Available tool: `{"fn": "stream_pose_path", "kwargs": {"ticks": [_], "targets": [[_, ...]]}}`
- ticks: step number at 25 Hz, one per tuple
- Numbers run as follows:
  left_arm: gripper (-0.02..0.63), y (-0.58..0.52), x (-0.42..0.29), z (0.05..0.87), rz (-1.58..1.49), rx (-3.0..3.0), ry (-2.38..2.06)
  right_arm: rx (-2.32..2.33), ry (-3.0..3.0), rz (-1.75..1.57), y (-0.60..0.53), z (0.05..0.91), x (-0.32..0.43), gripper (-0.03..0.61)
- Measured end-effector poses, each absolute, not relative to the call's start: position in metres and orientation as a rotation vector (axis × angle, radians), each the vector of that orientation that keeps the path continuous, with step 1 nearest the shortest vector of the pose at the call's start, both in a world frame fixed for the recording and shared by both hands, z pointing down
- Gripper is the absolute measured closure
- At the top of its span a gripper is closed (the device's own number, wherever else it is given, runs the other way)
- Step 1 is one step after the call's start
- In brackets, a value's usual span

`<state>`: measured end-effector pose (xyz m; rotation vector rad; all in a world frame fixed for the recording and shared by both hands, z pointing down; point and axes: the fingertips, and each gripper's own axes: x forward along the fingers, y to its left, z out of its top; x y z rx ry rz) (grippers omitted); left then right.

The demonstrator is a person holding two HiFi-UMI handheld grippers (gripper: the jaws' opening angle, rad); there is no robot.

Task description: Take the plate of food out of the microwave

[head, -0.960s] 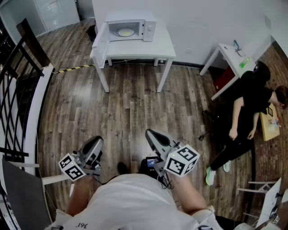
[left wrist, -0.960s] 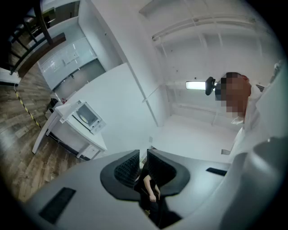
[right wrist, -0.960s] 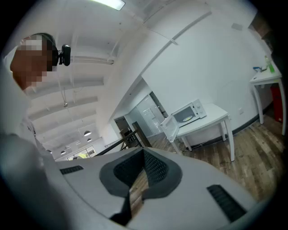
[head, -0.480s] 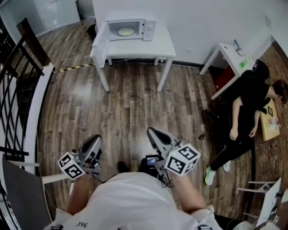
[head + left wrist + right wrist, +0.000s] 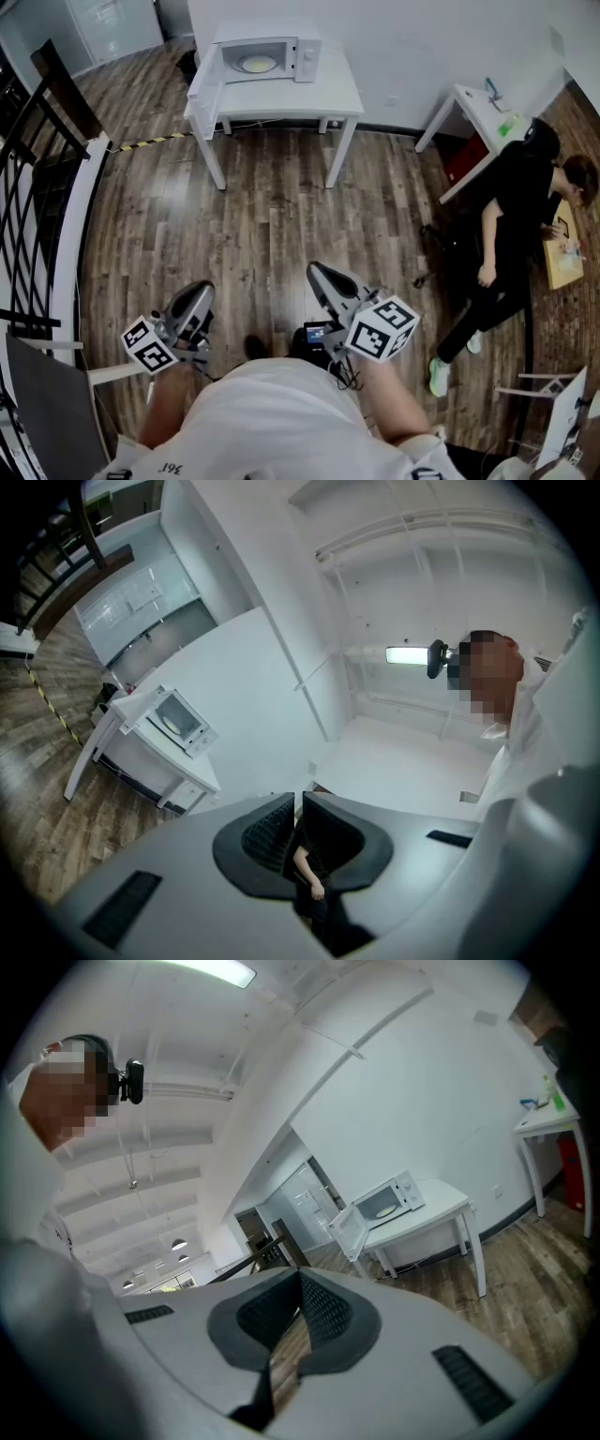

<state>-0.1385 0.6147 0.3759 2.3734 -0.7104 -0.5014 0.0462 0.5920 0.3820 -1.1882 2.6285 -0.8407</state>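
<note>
Plate of food [image 5: 258, 64] sits in open microwave [image 5: 307, 54] on table [image 5: 319, 96] at 12 o'clock; left gripper [image 5: 197, 296] at 7 o'clock, jaws just closed to an empty slit; right gripper [image 5: 320, 279] at 6 o'clock, jaws pressed together, empty.

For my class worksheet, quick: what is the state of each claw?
Left claw: has just been closing, a thin slit left, holding nothing.
Right claw: closed, holding nothing.

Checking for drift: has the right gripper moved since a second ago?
No. The right gripper keeps the same distance from the table.
</note>
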Motion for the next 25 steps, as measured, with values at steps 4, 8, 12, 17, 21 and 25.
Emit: {"fn": "stream_pose_path", "kwargs": {"ticks": [4, 8, 12, 17, 21, 25], "targets": [[0.580, 0.611, -0.134, 0.377, -0.498, 2.375, -0.711, -1.198, 2.628, -0.819, 0.586, 0.382, 0.054, 0.588], [0.580, 0.608, -0.124, 0.379, -0.495, 2.372, -0.712, -1.236, 2.632, -0.786, 0.583, 0.383, 0.067, 0.567], [0.580, 0.605, -0.112, 0.379, -0.491, 2.374, -0.721, -1.248, 2.635, -0.783, 0.580, 0.386, 0.080, 0.546], [0.580, 0.599, -0.097, 0.381, -0.486, 2.366, -0.748, -1.255, 2.633, -0.793, 0.572, 0.389, 0.098, 0.541], [0.580, 0.593, -0.087, 0.380, -0.486, 2.361, -0.775, -1.253, 2.637, -0.802, 0.564, 0.392, 0.110, 0.541], [0.580, 0.587, -0.077, 0.383, -0.478, 2.353, -0.817, -1.245, 2.657, -0.794, 0.555, 0.395, 0.124, 0.529]]}}
